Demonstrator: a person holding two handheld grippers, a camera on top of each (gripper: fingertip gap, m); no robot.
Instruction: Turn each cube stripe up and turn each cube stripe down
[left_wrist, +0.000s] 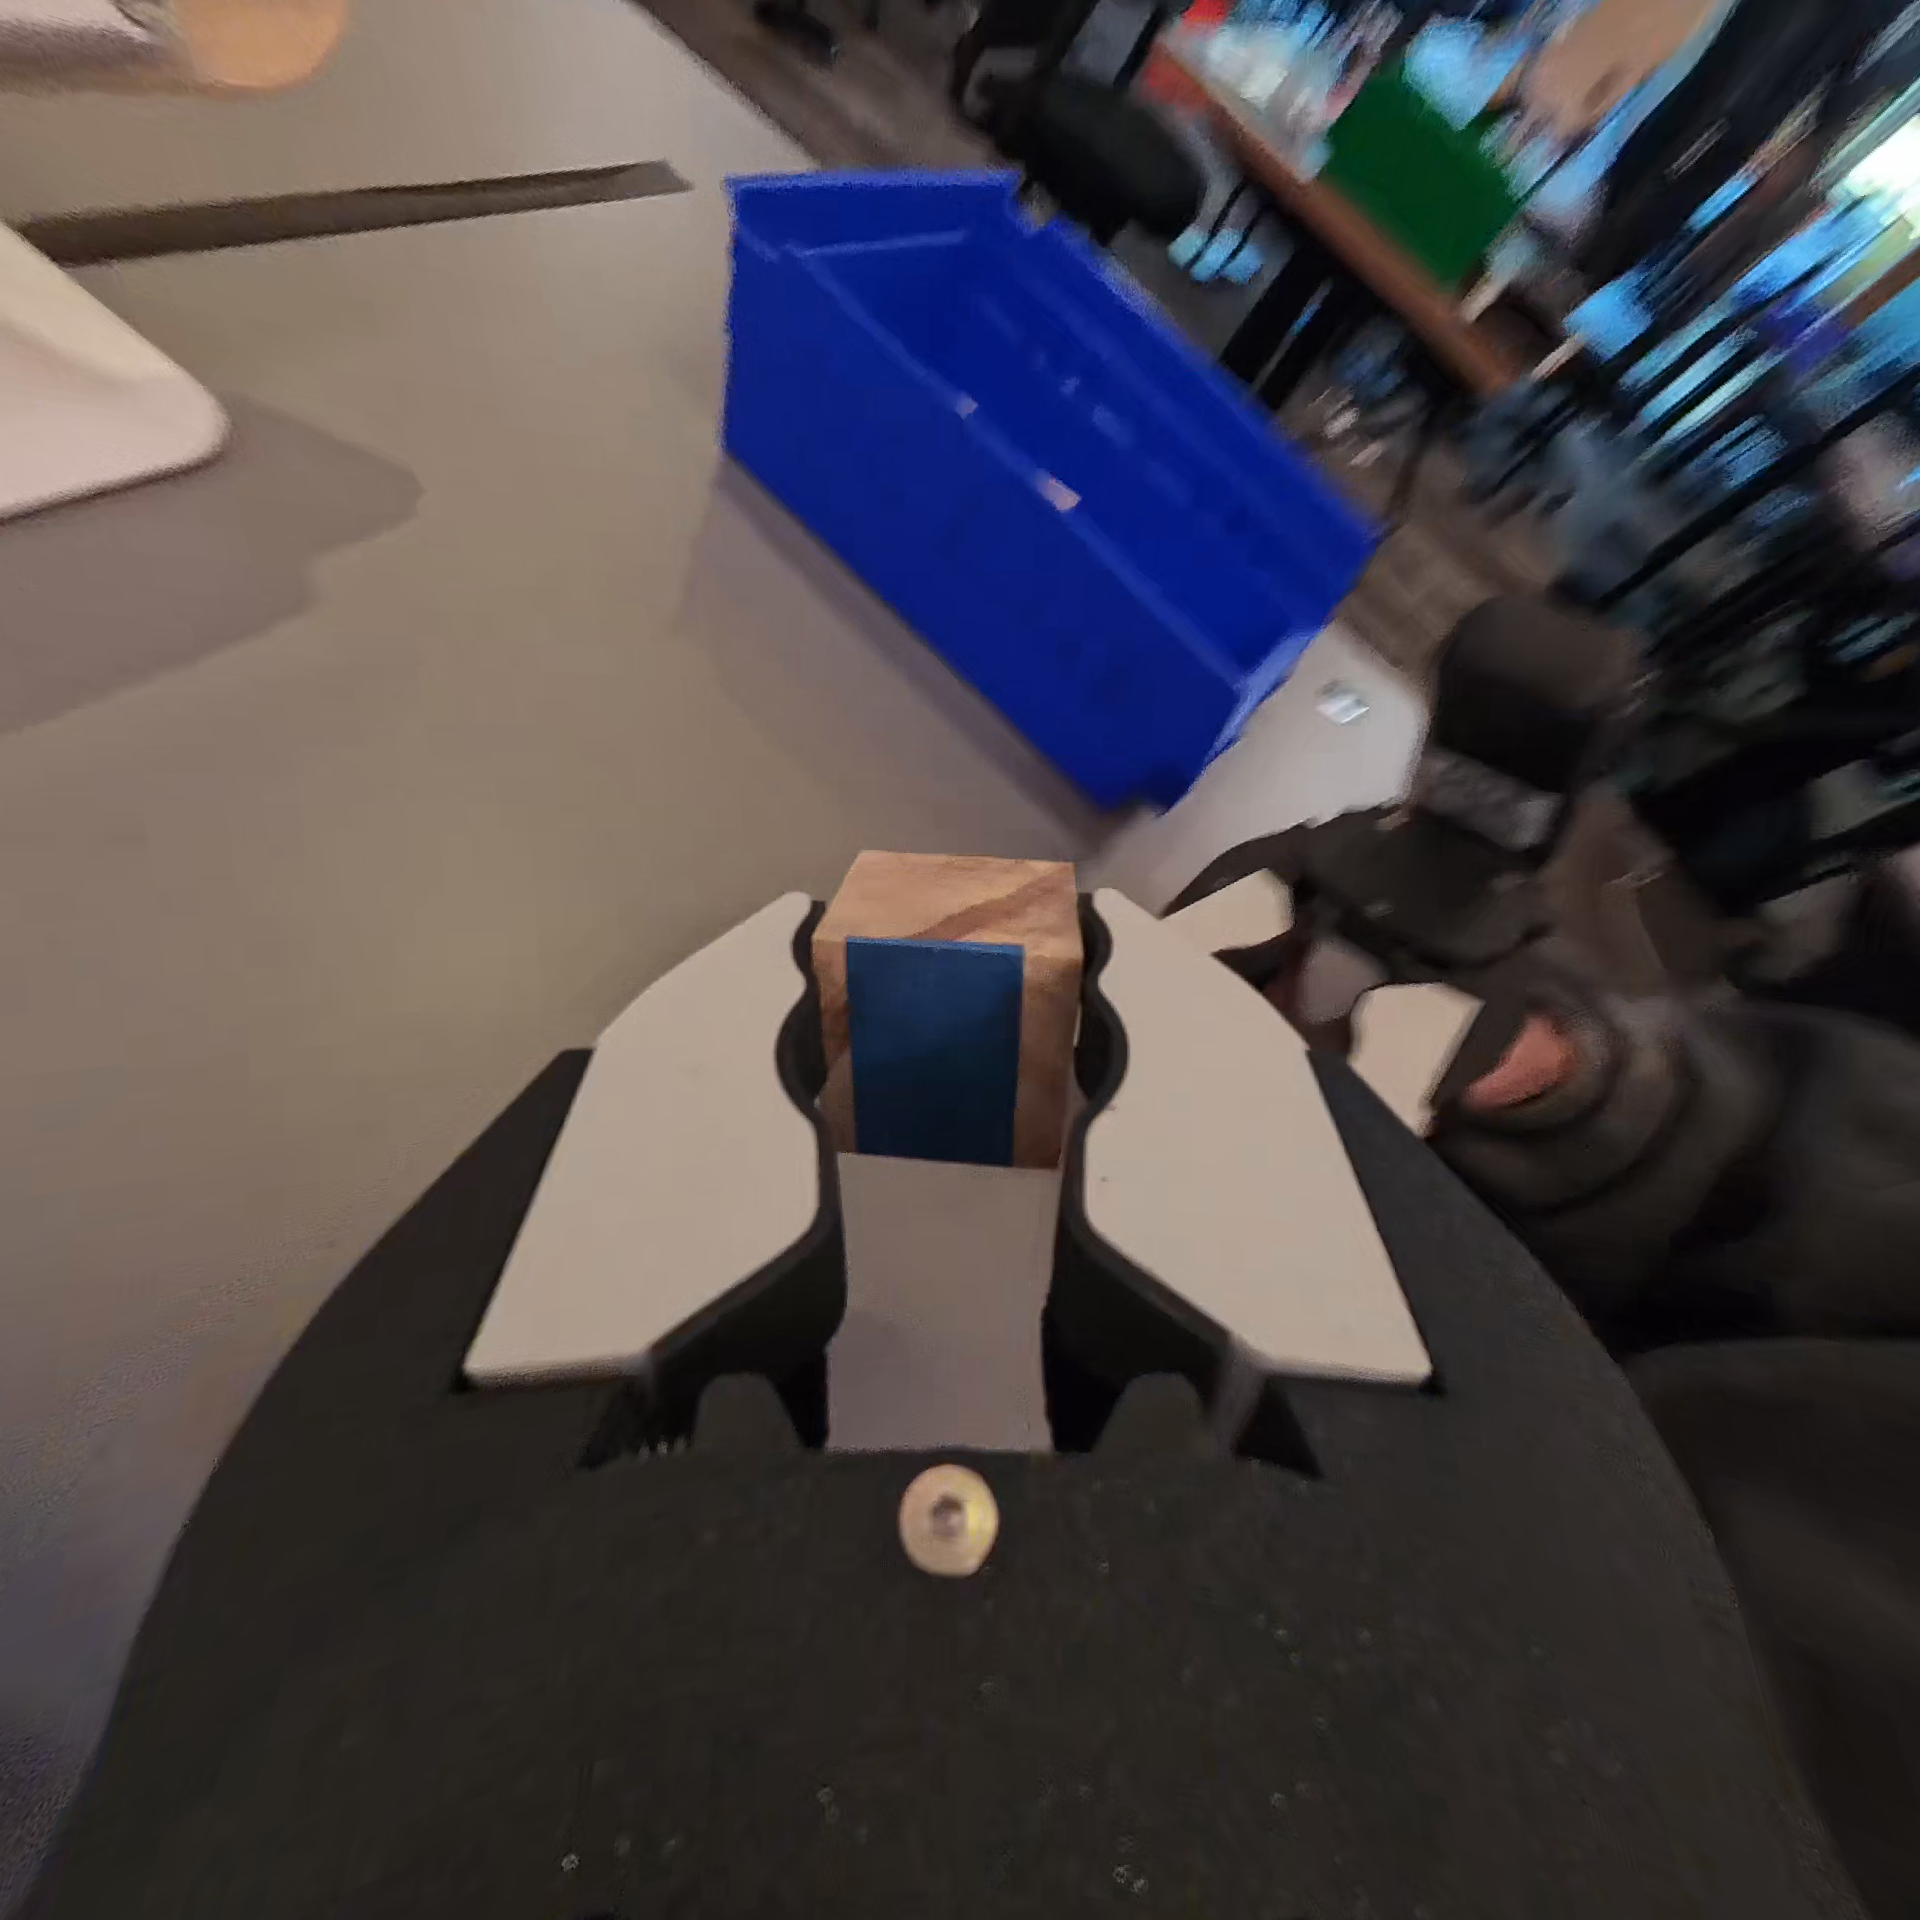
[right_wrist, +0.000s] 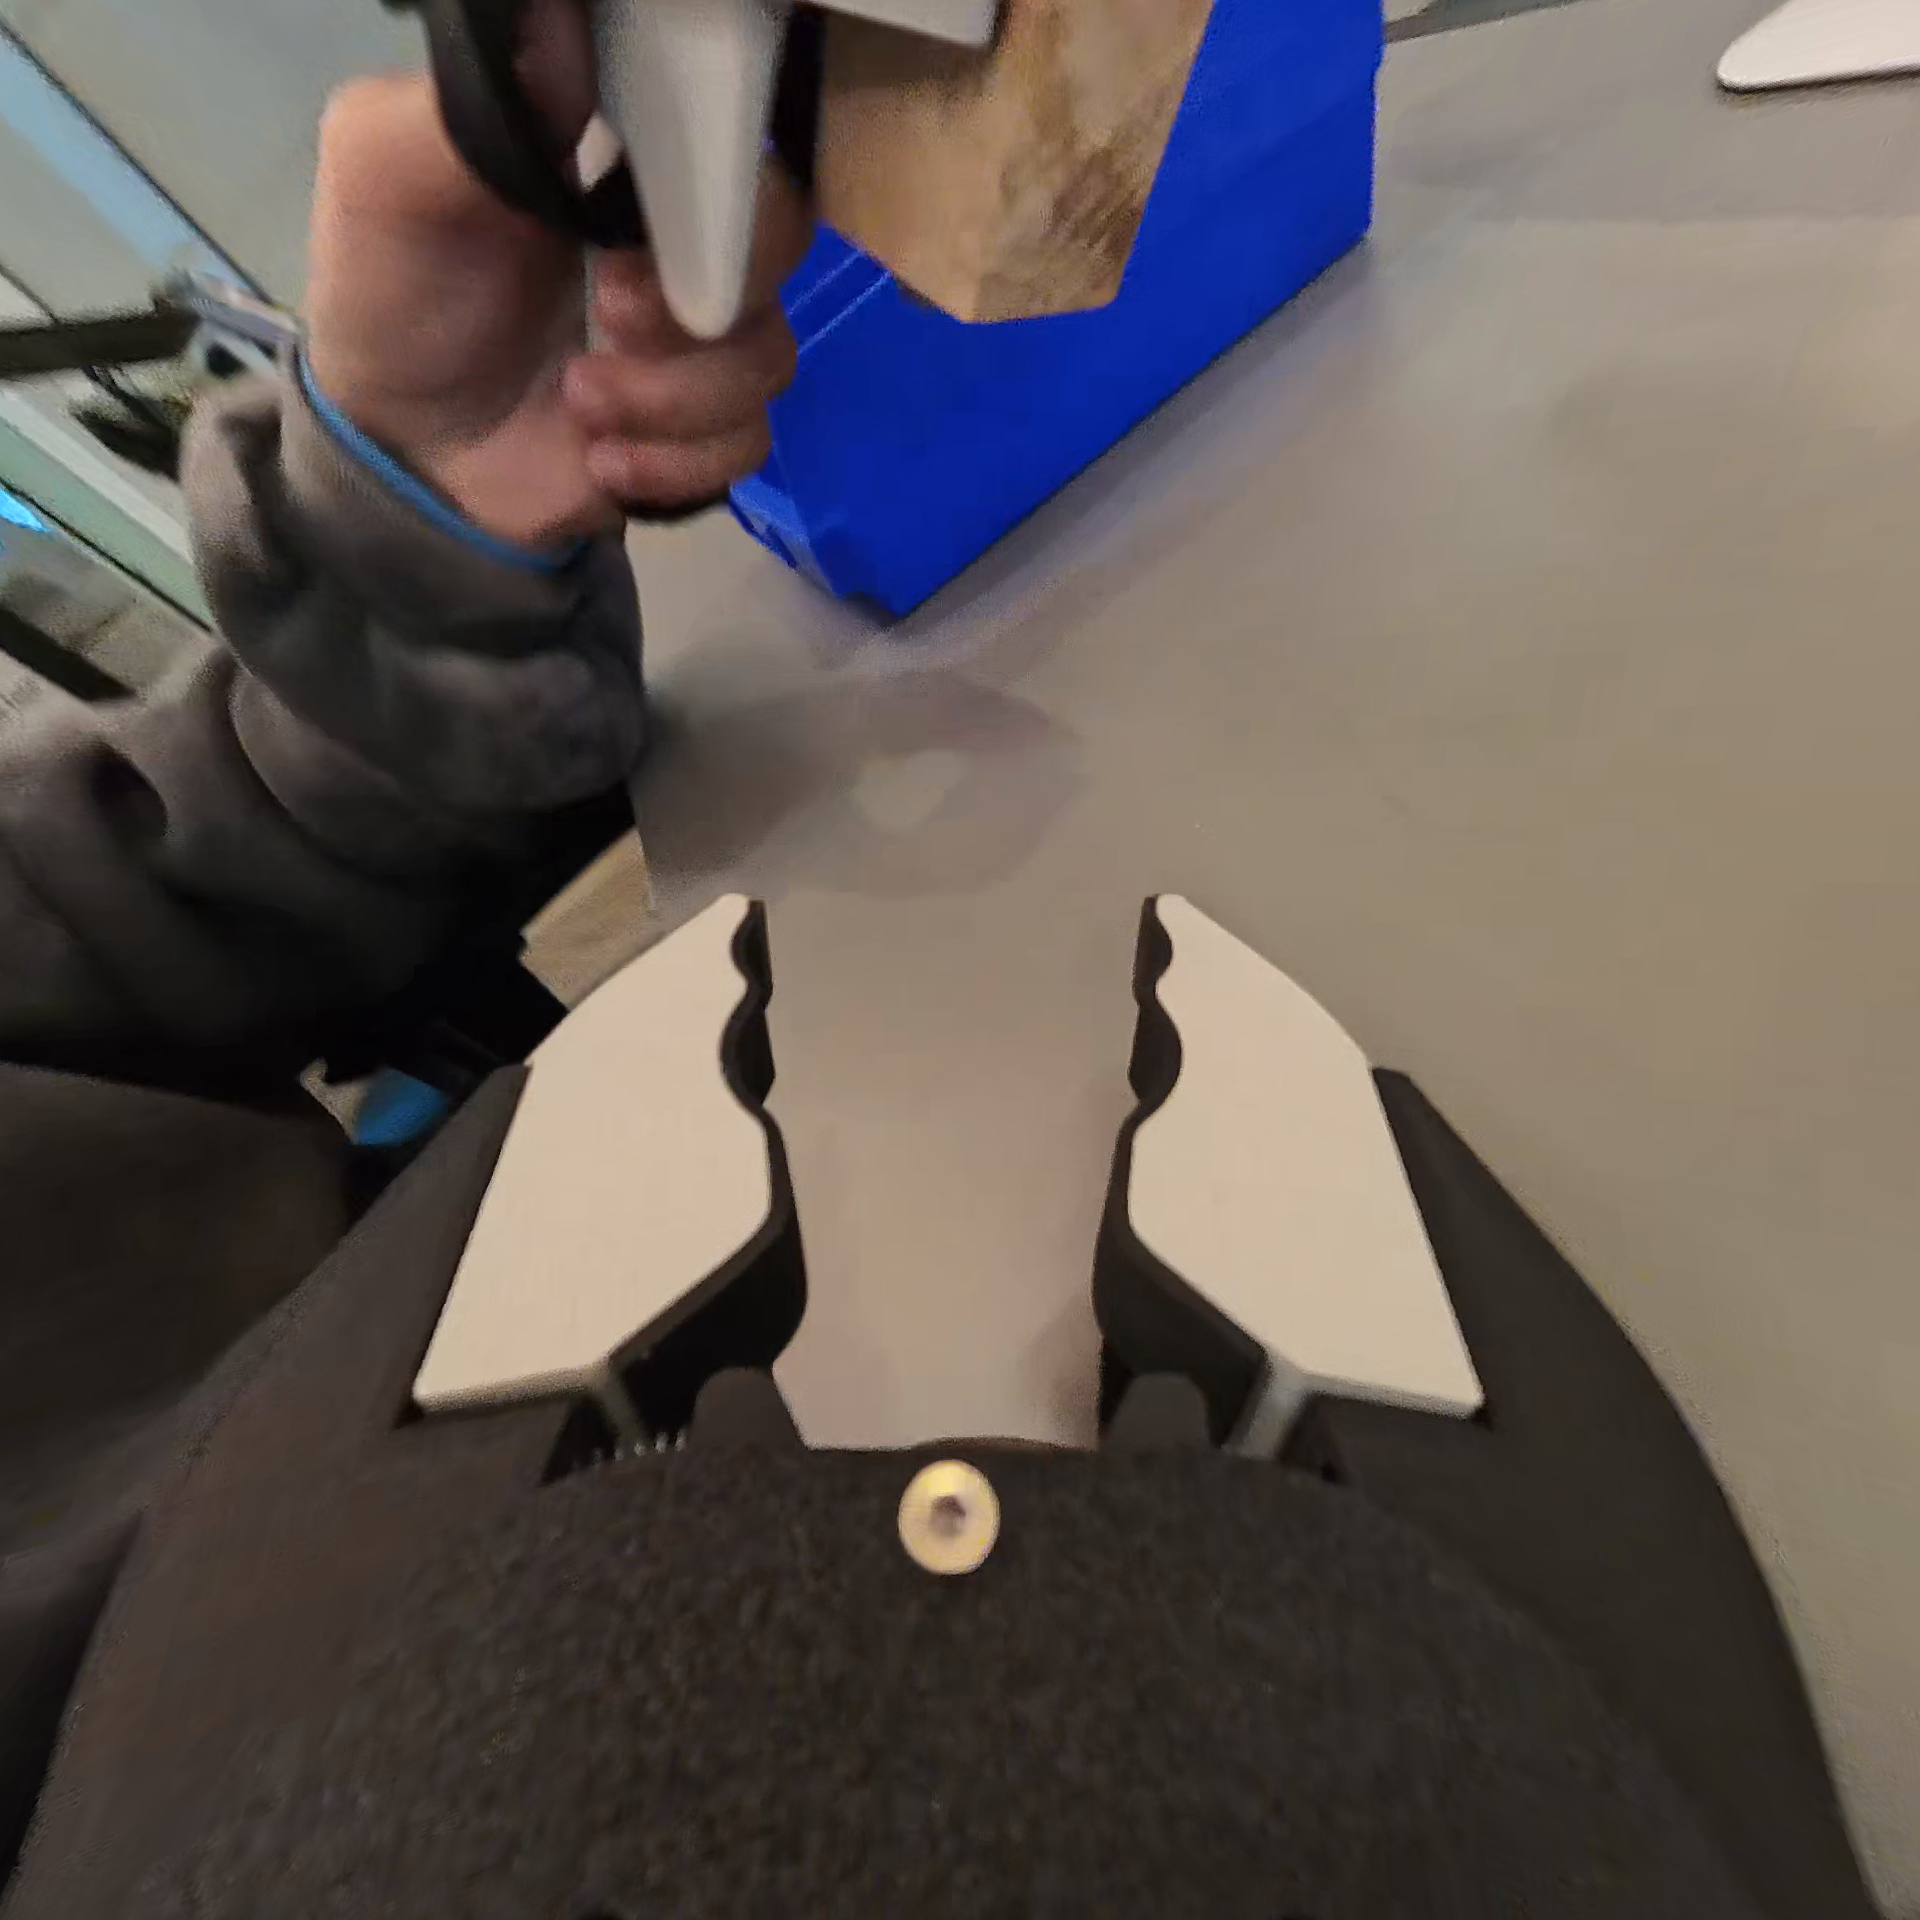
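In the left wrist view, the left gripper (left_wrist: 948, 935) clamps a wooden cube (left_wrist: 948, 997) between its fingertips, lifted above the grey table (left_wrist: 416, 831), the blue stripe (left_wrist: 932, 1049) on the face turned toward the camera. A blue bin (left_wrist: 997, 478) stands beyond it on the table.

In the right wrist view, the right gripper (right_wrist: 951, 925) hangs over the table with its fingers spread wide and nothing between them. Above, blurred, a person's hand (right_wrist: 499, 312) grips the other tool, the cube in its grasp in front of the bin.
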